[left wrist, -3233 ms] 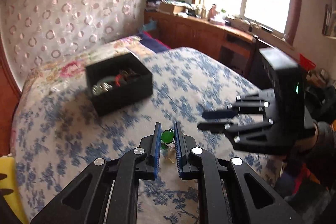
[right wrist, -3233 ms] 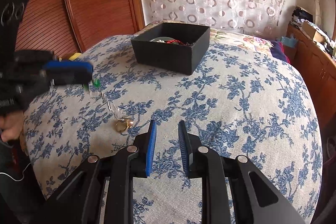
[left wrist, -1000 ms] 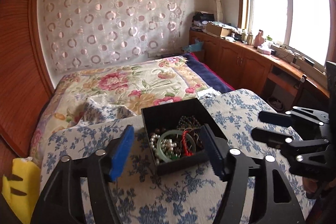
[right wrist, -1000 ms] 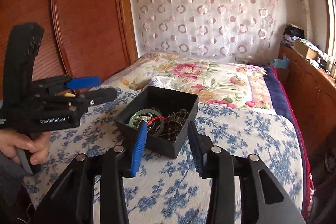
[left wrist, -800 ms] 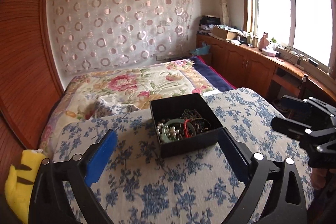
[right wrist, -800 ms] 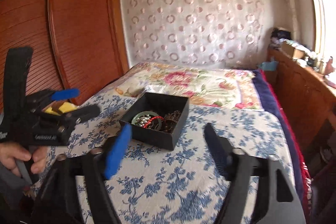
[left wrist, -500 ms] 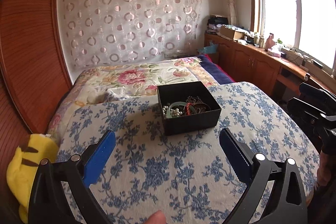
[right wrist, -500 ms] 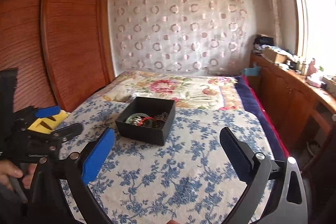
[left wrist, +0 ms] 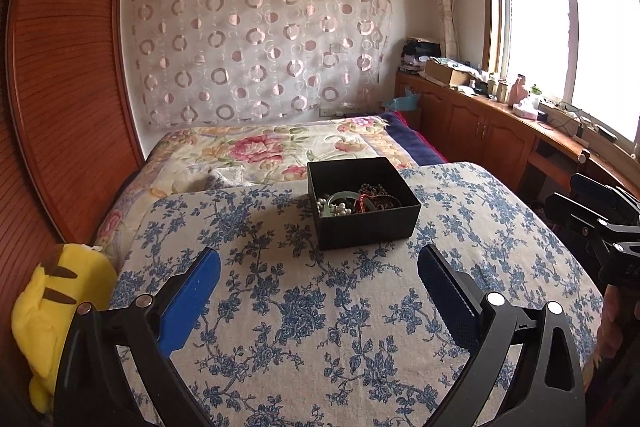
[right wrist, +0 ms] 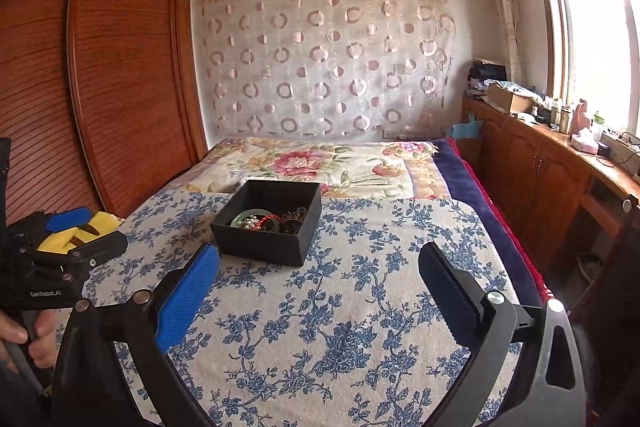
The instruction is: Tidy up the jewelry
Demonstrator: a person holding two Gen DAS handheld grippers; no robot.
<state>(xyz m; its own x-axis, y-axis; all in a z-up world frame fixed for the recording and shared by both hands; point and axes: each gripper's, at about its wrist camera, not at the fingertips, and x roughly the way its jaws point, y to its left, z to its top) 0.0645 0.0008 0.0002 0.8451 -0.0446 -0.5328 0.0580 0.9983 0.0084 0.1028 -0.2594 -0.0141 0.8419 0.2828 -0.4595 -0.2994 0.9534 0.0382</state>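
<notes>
Both the left gripper [left wrist: 318, 277] and right gripper [right wrist: 318, 273] gape wide, holding nothing; the black box [left wrist: 362, 205] sits at 12 o'clock. Only the right wrist view shows the person's hand [right wrist: 24, 337].

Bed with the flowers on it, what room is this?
It looks like a bedroom at home. There's a bed, a big wooden wardrobe, and a black jewelry box on the blue flowered cloth.

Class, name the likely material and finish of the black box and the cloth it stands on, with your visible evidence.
Black box: probably matte cardboard, judging by its thin straight walls, crisp corners and lack of shine. Floral cloth: apparently woven cotton or linen, with a dull, slightly coarse surface printed in blue.
</notes>
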